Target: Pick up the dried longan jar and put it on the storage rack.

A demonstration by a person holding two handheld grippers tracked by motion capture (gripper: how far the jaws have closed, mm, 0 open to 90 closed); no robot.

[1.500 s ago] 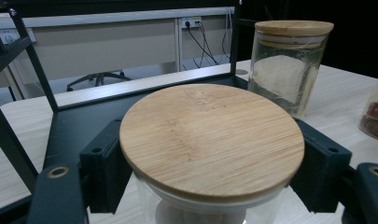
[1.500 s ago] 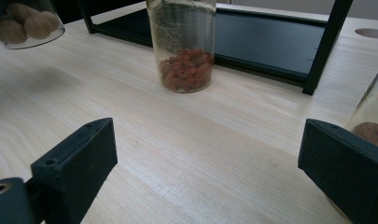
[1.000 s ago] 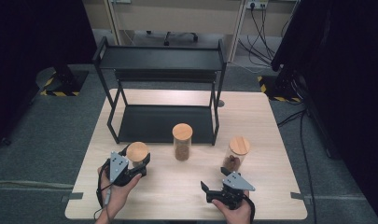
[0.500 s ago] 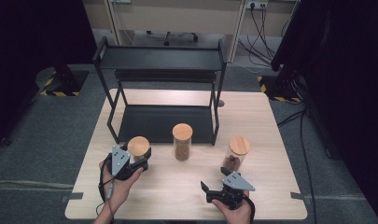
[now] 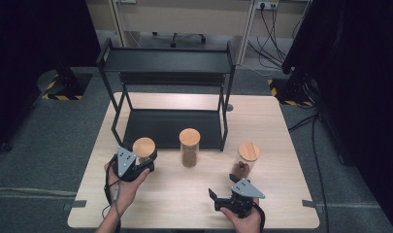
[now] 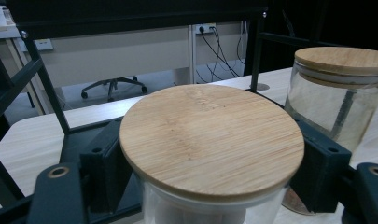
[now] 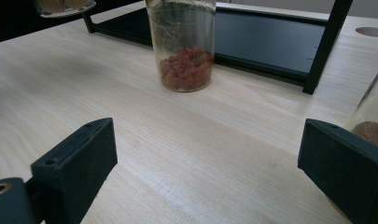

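Note:
My left gripper [image 5: 146, 161] is shut on a glass jar with a round wooden lid [image 5: 144, 146], just in front of the black rack's lower shelf [image 5: 155, 124]. In the left gripper view both black jaws press the jar's sides under the lid [image 6: 210, 140]. A second jar [image 5: 189, 147] with reddish-brown pieces stands at mid-table. A third jar [image 5: 248, 158] stands to its right. My right gripper [image 5: 222, 186] rests near the front edge, open, jaws wide apart and nothing between them [image 7: 210, 154]; the reddish jar [image 7: 185, 46] stands ahead of it.
A black two-tier metal rack [image 5: 167, 60] stands at the back of the wooden table [image 5: 174, 204]. Its right front post [image 7: 326, 46] rises close to the third jar [image 7: 369, 119]. Grey floor, cables and an office chair lie beyond.
My left gripper has carried its jar a little farther toward the rack. The right gripper and the other two jars have kept still.

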